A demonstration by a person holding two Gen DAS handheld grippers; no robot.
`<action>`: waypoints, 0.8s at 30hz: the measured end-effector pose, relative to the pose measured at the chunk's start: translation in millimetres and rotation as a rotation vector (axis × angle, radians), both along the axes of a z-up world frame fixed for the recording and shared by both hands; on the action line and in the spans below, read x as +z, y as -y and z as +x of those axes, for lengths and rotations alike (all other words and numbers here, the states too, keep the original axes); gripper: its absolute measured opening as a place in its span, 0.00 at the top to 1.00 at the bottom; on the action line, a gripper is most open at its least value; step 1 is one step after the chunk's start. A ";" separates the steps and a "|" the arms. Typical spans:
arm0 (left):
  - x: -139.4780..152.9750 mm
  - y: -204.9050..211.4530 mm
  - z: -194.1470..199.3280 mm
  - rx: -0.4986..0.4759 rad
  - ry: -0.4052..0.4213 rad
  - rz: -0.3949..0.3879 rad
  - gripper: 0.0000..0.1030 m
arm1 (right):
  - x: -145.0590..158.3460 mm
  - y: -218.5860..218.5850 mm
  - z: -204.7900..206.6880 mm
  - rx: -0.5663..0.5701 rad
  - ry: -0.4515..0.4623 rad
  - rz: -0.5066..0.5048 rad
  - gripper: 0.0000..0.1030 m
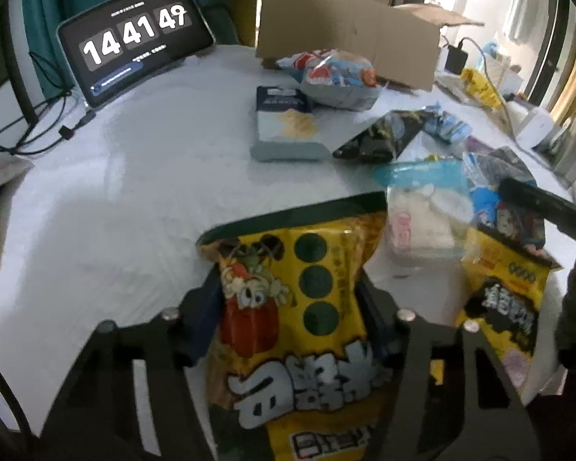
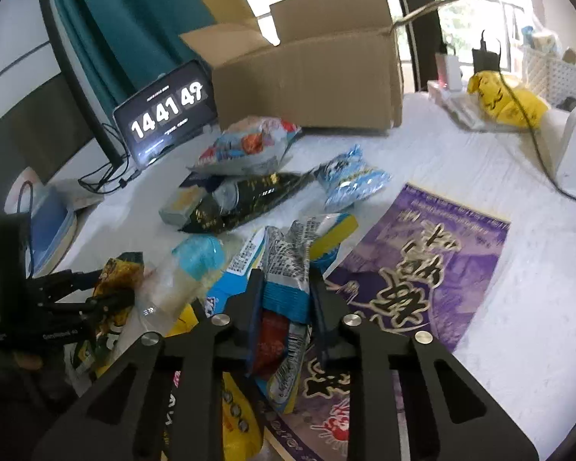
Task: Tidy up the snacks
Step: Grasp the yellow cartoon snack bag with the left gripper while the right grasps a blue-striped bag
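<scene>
My left gripper (image 1: 288, 299) is shut on a yellow snack bag (image 1: 292, 307) with a cartoon and green dots, held above the white table (image 1: 115, 192). It also shows at the left of the right wrist view (image 2: 92, 292). My right gripper (image 2: 286, 292) is shut on a blue and silver snack packet (image 2: 288, 269), lifted over a pile of snacks. The open cardboard box (image 1: 345, 42) stands at the back of the table (image 2: 311, 77). Loose snacks lie before it: a pale blue packet (image 1: 284, 130), a black packet (image 2: 245, 199), a blue puffed bag (image 2: 245, 146).
A tablet clock (image 1: 134, 38) leans at the back left with cables (image 1: 38, 130) beside it. A large purple packet (image 2: 422, 269) lies flat to the right. A yellow bag (image 2: 507, 100), a charger and white items sit at the far right.
</scene>
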State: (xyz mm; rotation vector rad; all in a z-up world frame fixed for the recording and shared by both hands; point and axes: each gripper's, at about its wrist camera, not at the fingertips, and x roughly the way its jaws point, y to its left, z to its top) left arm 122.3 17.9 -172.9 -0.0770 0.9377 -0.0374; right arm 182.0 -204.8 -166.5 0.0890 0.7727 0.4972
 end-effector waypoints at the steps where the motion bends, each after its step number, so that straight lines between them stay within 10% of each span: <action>1: 1.4 -1.0 0.6 -0.002 0.003 -0.012 0.41 | 4.2 1.4 0.5 -0.008 0.010 -0.004 0.78; 24: 69.4 -36.6 38.9 -0.033 0.252 -0.026 0.43 | 76.8 13.6 21.4 -0.109 0.167 -0.031 0.81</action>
